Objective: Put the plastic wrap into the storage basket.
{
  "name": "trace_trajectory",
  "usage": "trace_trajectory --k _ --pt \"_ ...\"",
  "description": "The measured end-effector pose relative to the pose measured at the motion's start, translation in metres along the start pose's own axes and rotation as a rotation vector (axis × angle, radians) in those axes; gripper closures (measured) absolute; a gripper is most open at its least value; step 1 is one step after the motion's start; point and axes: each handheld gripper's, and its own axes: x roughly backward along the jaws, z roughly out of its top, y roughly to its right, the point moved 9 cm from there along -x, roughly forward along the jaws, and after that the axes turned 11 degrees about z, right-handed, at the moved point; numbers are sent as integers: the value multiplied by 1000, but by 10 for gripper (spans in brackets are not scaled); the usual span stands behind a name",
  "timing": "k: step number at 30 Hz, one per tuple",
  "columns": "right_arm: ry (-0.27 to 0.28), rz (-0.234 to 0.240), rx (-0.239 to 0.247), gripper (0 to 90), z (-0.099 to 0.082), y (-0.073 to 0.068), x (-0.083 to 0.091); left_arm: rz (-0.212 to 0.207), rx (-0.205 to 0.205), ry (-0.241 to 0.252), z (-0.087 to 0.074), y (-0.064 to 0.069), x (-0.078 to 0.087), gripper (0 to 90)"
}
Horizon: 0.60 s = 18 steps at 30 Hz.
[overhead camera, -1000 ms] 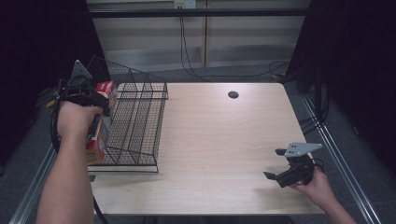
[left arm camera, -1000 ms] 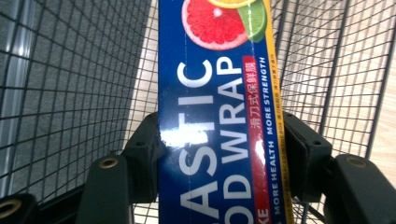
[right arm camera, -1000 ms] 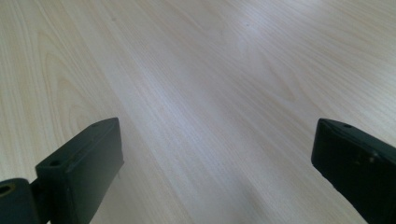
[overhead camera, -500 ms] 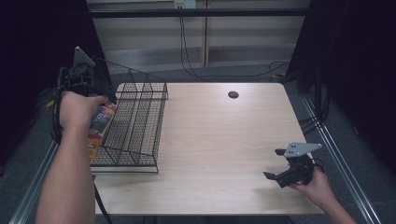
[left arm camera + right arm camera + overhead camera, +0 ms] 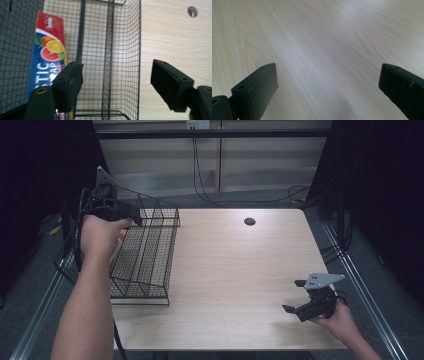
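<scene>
Plastic wrap box [image 5: 48,62] stands in the outermost slot of the wire rack [image 5: 147,255] at the surface's [image 5: 240,270] left edge. Left tongs [image 5: 134,220] hover above the rack's far end — their jaws have just been opening, with nothing between them, the box free beside one jaw. Right tongs [image 5: 295,296] rest low near the surface's near right corner — spread wide, empty.
</scene>
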Motion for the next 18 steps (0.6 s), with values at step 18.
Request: trace_trajectory --k 18 --pt "-1 -5 8 20 0 -1 0 -83 -54 58 -7 45 -24 189"
